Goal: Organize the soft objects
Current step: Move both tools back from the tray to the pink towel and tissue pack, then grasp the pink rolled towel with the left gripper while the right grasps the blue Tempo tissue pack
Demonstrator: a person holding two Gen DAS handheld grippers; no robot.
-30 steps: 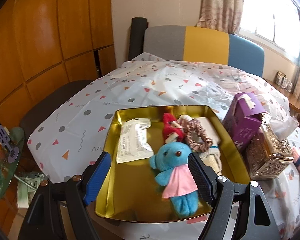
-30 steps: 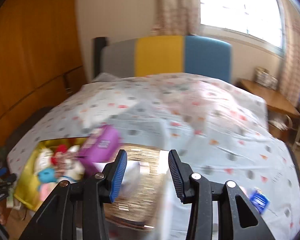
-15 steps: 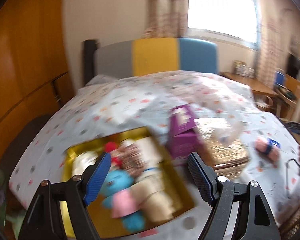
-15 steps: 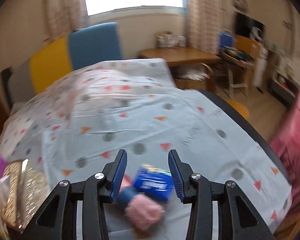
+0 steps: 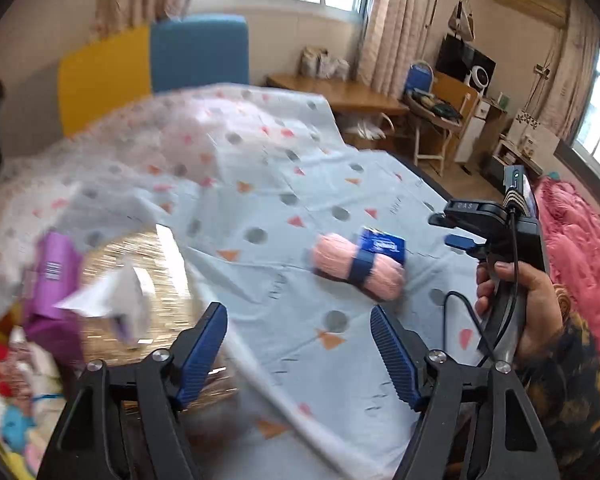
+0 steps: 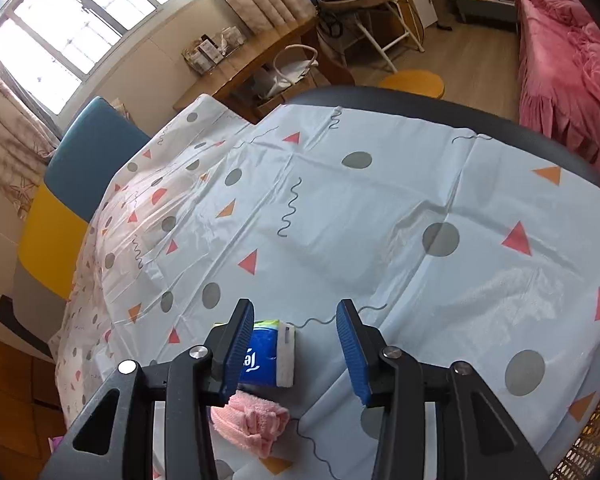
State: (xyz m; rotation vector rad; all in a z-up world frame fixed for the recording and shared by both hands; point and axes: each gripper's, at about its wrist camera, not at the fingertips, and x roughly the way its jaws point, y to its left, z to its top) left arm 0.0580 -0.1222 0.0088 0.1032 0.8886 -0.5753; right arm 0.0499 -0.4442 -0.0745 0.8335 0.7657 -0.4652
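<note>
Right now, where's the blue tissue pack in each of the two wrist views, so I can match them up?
Left wrist: the blue tissue pack lies right of centre on the tablecloth, touching the far right end of the rolled pink towel.
Right wrist: it sits low centre, just inside the right gripper's left finger, above the pink towel.
Shared landmark: the blue and yellow chair back, upper left in both views.

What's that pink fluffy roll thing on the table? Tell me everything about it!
The pink towel roll looks like soft, fuzzy terry cloth, rolled into a fat log and held by a dark blue band around its middle. It lies on its side on the spotted tablecloth, touching a blue tissue pack. The right tongs hover open just above it, not gripping.
</note>
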